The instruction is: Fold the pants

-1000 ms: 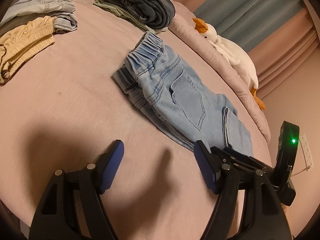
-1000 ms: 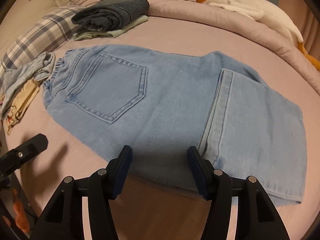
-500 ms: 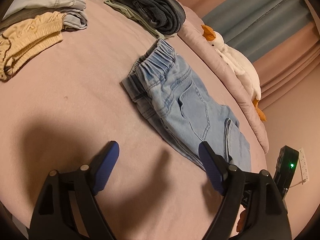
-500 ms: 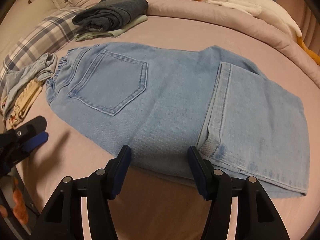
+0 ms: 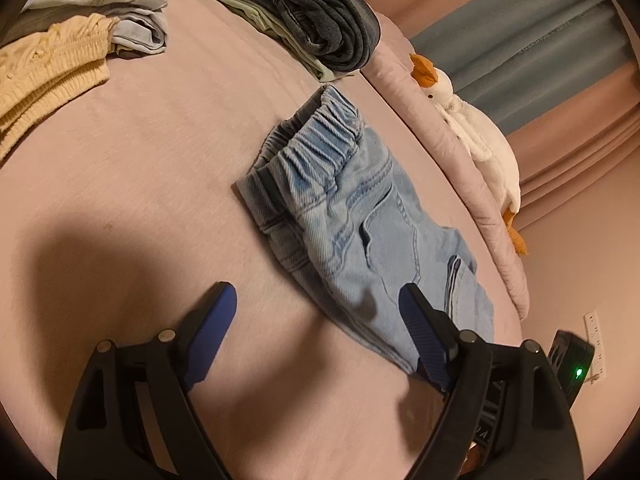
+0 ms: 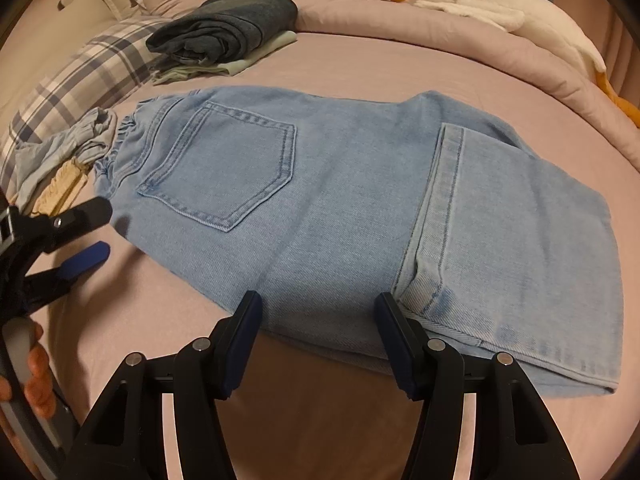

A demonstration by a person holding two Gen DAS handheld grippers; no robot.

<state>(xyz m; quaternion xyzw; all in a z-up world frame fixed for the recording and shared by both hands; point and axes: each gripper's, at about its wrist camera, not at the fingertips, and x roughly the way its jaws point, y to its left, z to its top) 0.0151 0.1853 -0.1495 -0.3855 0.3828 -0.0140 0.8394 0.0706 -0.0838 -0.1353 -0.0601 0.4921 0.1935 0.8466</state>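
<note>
Left gripper (image 5: pixel 318 312) angled down over the bed (image 5: pixel 140 184), jaws apart and just widened, nothing between them. Light-blue jeans (image 6: pixel 360 208) lie flat, folded, ahead and right of its jaws, waistband far end. Right gripper (image 6: pixel 316 320) pitched steeply down, jaws apart at the jeans' near edge, hem fold just ahead of the right jaw; contact unclear. Bare sheet left of the left jaws. Dark folded clothes (image 5: pixel 320 20) and a plush goose (image 5: pixel 472 132) lie beyond.

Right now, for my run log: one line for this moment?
jeans: half-folded on bed | left tongs: open, just widened, empty | right tongs: open, at jeans' edge
</note>
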